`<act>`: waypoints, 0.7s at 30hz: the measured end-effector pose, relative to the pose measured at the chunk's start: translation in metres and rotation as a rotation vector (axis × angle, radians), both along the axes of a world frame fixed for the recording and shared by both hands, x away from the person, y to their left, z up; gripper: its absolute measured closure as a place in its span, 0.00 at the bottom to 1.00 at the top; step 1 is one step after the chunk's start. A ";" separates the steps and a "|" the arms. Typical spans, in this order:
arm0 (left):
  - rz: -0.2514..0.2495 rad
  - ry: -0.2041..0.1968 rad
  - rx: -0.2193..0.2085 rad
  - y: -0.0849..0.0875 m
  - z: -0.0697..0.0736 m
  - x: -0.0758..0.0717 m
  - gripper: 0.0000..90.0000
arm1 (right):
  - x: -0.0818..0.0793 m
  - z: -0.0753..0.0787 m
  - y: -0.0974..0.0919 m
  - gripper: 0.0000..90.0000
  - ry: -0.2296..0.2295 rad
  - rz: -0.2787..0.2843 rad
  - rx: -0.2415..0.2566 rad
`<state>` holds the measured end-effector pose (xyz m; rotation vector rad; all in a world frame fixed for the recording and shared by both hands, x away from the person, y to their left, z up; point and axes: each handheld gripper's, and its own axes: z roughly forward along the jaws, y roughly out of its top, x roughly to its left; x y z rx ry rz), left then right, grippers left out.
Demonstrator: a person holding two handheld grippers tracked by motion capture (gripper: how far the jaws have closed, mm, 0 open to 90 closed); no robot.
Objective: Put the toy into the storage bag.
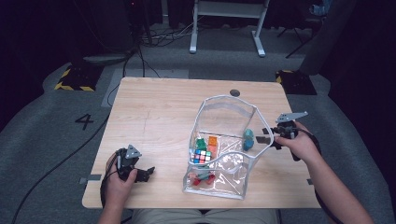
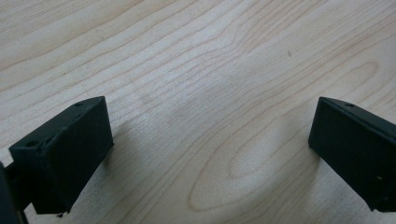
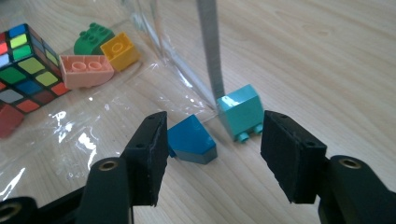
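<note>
Nearest to me, at the table's [image 1: 154,100] front left edge, my left gripper [image 1: 140,175] rested low over bare wood, its jaws spread wide with nothing between them. Just to its right lay a clear plastic zip pouch [image 1: 224,161], mouth gaping upward, with small red pieces at its near end and a Rubik's cube [image 1: 201,156] further in. Beyond the cube sat a pink brick [image 3: 86,70], an orange brick [image 3: 120,50] and a green brick [image 3: 93,38]. On the right, my right gripper [image 3: 212,154] pointed at the pouch's right wall, jaws held apart and pinching nothing. Ahead of those jaws, a blue sloped brick [image 3: 191,139] and a teal brick [image 3: 240,112] sat close together on the wood, the teal one against the pouch's grey seam.
</note>
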<state>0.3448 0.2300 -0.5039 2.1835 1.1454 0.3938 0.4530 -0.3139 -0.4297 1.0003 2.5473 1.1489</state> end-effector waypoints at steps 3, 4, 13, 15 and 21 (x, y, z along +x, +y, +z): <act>0.000 0.000 -0.001 0.000 0.000 0.000 0.00 | 0.000 -0.011 0.006 0.47 0.016 0.014 0.003; -0.001 0.001 0.000 0.000 0.000 0.000 0.00 | 0.000 -0.016 0.009 0.47 0.017 0.017 0.006; 0.000 -0.001 0.000 0.000 0.000 0.000 0.00 | -0.002 -0.034 0.021 0.54 0.042 0.043 -0.004; 0.000 -0.001 0.001 0.000 0.000 0.000 0.00 | -0.002 -0.036 0.022 0.57 0.037 0.048 -0.014; 0.000 -0.001 0.000 0.000 0.000 0.000 0.00 | -0.006 -0.043 0.030 0.61 0.077 0.066 -0.039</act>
